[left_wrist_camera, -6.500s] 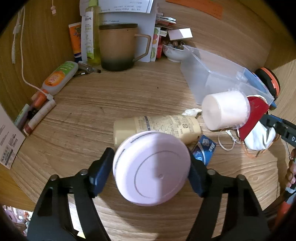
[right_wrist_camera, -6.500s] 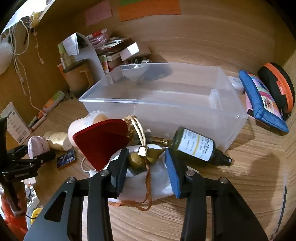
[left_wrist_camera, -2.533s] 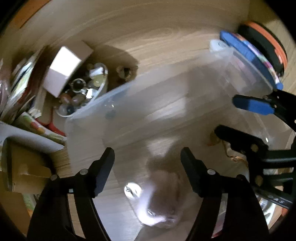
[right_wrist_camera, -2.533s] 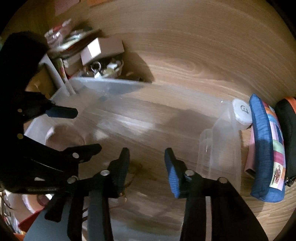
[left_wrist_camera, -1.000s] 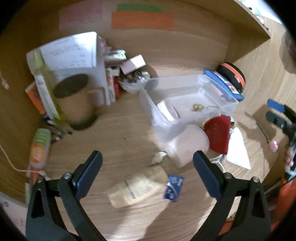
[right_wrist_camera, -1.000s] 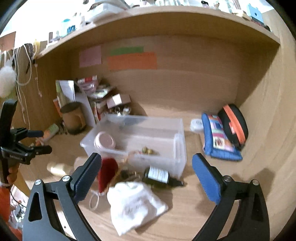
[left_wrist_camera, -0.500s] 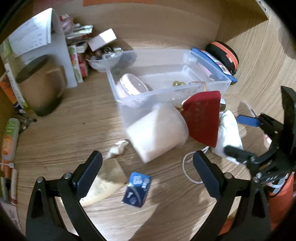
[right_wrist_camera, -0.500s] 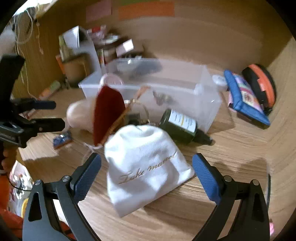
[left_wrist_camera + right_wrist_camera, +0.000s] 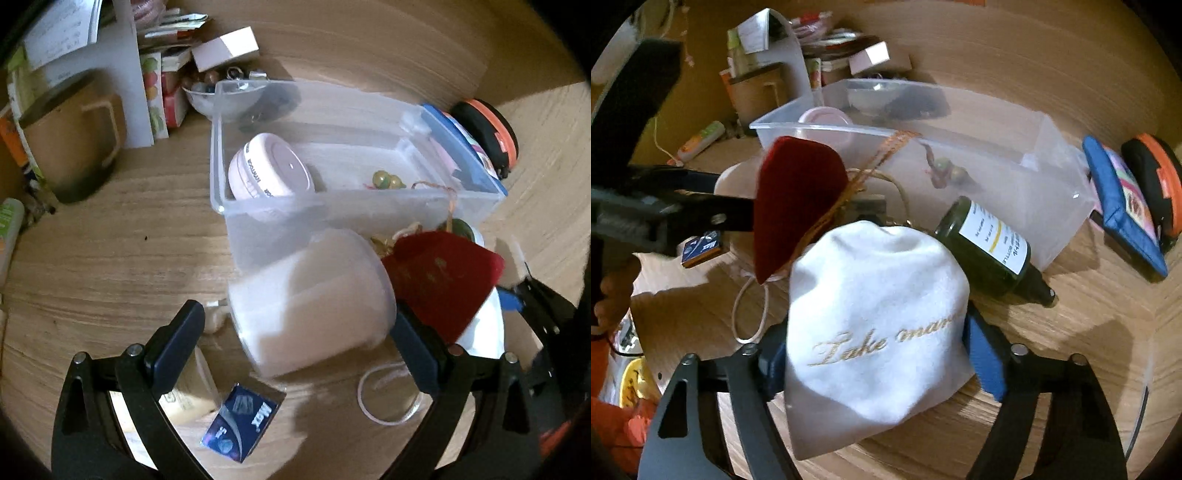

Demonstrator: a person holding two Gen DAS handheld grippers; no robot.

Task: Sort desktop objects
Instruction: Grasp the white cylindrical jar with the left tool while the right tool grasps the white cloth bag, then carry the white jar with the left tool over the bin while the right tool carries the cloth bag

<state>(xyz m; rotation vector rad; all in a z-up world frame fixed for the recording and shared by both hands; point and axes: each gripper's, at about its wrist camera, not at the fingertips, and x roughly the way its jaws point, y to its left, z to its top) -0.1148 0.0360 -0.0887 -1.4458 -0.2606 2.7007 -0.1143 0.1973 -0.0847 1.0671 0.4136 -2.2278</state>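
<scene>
A clear plastic bin point(image 9: 221, 177) stands on the wooden desk and holds a pink round jar point(image 9: 271, 173) and a small gold charm on a cord point(image 9: 386, 181). My left gripper point(image 9: 295, 332) is open, its jaws on either side of a white cup point(image 9: 310, 299) lying on its side in front of the bin. My right gripper point(image 9: 877, 350) is open, its jaws on either side of a white cloth pouch point(image 9: 875, 325). A red pouch point(image 9: 794, 199) and a dark green bottle point(image 9: 990, 251) lie between the pouch and the bin point(image 9: 1015, 173).
A small blue card box point(image 9: 240, 421) and a cream bottle point(image 9: 184, 398) lie near the left fingers. A brown mug point(image 9: 70, 147), papers and a bowl of trinkets point(image 9: 218, 88) stand at the back left. A blue pouch point(image 9: 1123, 206) and an orange-rimmed case point(image 9: 1156, 177) sit at the right.
Both grippers have dropped low and moved in: the left one now spans the white cup, the right one now spans the white pouch. Earlier, the pink jar and gold charm went into the bin.
</scene>
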